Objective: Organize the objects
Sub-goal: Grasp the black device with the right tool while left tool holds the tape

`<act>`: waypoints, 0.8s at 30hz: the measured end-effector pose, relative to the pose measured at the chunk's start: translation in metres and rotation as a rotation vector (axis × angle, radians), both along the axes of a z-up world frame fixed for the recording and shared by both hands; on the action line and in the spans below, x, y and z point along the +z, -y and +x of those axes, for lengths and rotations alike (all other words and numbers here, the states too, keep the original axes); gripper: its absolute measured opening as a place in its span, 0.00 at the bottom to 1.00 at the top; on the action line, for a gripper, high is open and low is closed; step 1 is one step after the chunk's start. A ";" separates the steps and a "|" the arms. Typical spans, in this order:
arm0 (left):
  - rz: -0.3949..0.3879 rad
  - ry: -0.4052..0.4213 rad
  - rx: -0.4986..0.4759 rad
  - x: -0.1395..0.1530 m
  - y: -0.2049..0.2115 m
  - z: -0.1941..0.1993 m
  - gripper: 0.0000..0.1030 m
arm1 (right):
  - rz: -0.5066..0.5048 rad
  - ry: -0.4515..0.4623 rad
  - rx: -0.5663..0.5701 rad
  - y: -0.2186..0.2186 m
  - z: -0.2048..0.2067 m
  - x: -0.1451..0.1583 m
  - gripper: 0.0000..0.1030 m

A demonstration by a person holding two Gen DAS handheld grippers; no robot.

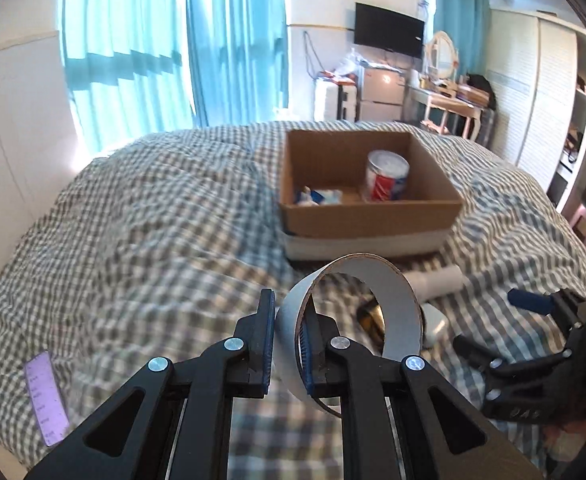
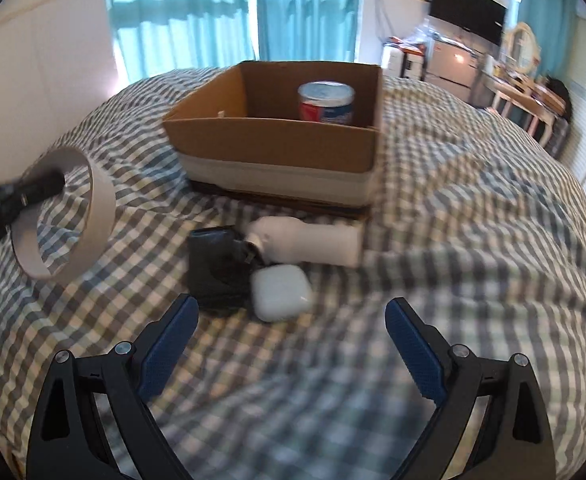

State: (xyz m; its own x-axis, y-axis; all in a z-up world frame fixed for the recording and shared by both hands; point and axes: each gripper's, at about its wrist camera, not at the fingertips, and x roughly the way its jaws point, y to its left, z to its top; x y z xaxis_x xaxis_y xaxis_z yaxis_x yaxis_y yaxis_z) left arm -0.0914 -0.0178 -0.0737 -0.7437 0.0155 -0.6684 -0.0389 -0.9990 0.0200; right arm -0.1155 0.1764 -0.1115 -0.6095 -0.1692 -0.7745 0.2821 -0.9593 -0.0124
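On a checked bed, the left gripper [image 1: 289, 344] pinches the wall of a grey tape roll [image 1: 397, 320], one finger outside the ring and one inside, holding it clear of the blanket. The open cardboard box [image 1: 369, 216] lies straight ahead of those fingers and slightly right, with a can [image 1: 387, 176] already standing inside. The roll looks bound for the box.

The right gripper [image 2: 291, 344] hangs empty, fingers spread wide. Just beyond them lie a white case [image 2: 281, 292], a black object [image 2: 217, 268] touching it, and a white bottle [image 2: 313, 244] on its side, long axis running left to right.
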 end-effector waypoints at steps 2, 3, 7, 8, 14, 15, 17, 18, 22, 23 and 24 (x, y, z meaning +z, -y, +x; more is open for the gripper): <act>-0.002 -0.010 0.016 0.003 0.007 -0.001 0.11 | 0.027 0.009 0.026 0.015 -0.006 -0.003 0.92; -0.002 -0.011 0.016 0.004 0.010 -0.003 0.11 | 0.037 0.013 0.035 0.022 -0.009 -0.005 0.92; -0.011 -0.012 0.032 0.004 0.016 -0.009 0.11 | 0.066 0.053 0.072 0.048 -0.027 -0.020 0.92; -0.009 -0.009 0.035 0.003 0.018 -0.009 0.11 | 0.072 0.067 0.076 0.054 -0.032 -0.025 0.92; -0.002 0.009 0.040 -0.007 0.027 -0.016 0.11 | 0.105 0.117 0.056 0.067 -0.054 -0.047 0.86; 0.002 0.014 0.038 -0.009 0.028 -0.017 0.11 | 0.106 0.123 0.055 0.068 -0.055 -0.049 0.81; 0.012 0.025 0.036 -0.014 0.029 -0.018 0.11 | 0.106 0.132 0.054 0.068 -0.055 -0.053 0.75; 0.018 0.030 0.036 -0.017 0.029 -0.019 0.11 | 0.109 0.131 0.052 0.069 -0.055 -0.054 0.68; 0.032 0.047 0.027 -0.024 0.027 -0.018 0.11 | 0.111 0.120 0.058 0.069 -0.048 -0.051 0.47; 0.035 0.047 0.025 -0.024 0.026 -0.017 0.11 | 0.123 0.099 0.051 0.069 -0.043 -0.047 0.47; 0.037 0.047 0.022 -0.024 0.025 -0.015 0.11 | 0.129 0.083 0.049 0.070 -0.039 -0.044 0.47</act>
